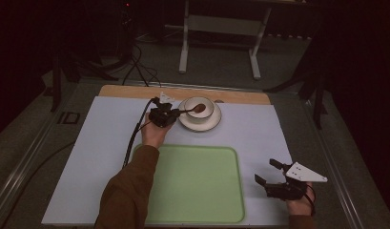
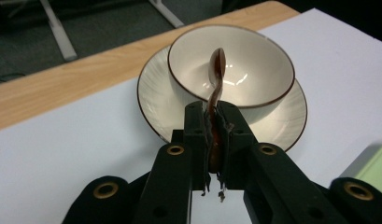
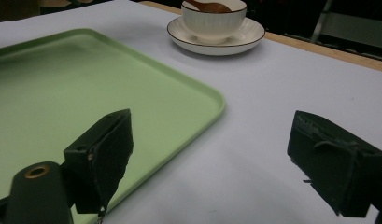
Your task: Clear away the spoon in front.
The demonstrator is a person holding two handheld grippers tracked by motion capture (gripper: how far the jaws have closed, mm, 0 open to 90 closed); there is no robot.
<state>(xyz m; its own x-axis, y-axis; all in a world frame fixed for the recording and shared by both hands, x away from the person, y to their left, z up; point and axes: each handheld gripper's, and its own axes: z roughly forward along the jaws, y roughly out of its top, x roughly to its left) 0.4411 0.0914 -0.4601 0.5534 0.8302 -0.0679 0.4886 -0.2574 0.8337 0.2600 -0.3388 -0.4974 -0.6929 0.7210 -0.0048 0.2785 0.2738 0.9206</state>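
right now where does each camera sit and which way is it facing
High view: above the person's side, facing forward and down on the table; shows both forearms, left gripper and right gripper.
Left gripper view: rides that gripper, facing the bowl; jaws shut on the spoon.
Right gripper view: low, facing across the green tray; open jaws.
All share the bowl on its saucer.

Brown sleeve (image 1: 128, 191), black tongs (image 2: 212, 135) — brass-ringed screw holes, trailing black cable (image 1: 138, 129), grey three-cornered plate (image 1: 304, 172)
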